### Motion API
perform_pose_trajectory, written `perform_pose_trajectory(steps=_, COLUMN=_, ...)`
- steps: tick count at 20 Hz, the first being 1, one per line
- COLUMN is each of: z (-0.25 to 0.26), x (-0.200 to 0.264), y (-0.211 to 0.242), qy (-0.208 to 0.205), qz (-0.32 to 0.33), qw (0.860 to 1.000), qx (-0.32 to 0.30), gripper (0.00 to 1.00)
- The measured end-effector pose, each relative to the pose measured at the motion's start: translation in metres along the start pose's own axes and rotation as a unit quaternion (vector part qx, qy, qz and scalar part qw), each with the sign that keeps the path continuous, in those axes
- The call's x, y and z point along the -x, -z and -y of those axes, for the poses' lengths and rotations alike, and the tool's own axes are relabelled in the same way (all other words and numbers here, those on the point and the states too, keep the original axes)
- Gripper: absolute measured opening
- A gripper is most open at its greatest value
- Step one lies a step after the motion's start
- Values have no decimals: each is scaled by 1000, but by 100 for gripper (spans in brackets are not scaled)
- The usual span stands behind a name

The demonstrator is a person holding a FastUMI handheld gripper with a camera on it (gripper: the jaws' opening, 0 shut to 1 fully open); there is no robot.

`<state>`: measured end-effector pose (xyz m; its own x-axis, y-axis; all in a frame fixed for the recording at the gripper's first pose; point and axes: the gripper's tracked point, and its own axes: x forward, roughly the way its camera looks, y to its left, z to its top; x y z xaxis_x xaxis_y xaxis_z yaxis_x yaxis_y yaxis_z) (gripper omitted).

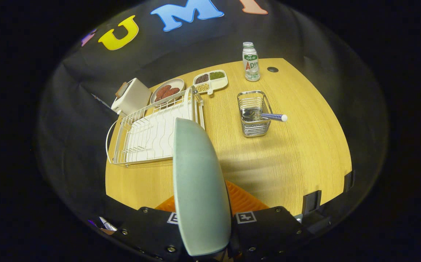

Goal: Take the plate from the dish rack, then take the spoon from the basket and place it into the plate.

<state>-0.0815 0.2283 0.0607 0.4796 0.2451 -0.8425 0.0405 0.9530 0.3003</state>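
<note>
Plate (199, 185) held on edge, pinched between gripper (205, 233) fingers, above desk (297, 160) just in front of emptied dish rack (152, 134). Risk: thin rim grip, plate could pivot or slip while lowering. Spoon (265, 116) waits in basket (254, 113), handle sticking out.

Claw (203, 218) body, round screw heads, two square coded tags

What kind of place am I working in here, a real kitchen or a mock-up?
Most likely a staged booth, not a real kitchen: a wooden table against a black cloth wall, set with a dish rack, a toaster and plates of food. The gripper holds the plate edge-on between its fingers.
</note>
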Motion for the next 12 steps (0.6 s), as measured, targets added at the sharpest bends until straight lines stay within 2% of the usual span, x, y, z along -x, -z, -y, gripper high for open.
perform_pose_trajectory(steps=12, z=8, x=-66, y=55, qy=-30, qz=-78, qw=996, qx=-20, gripper=37)
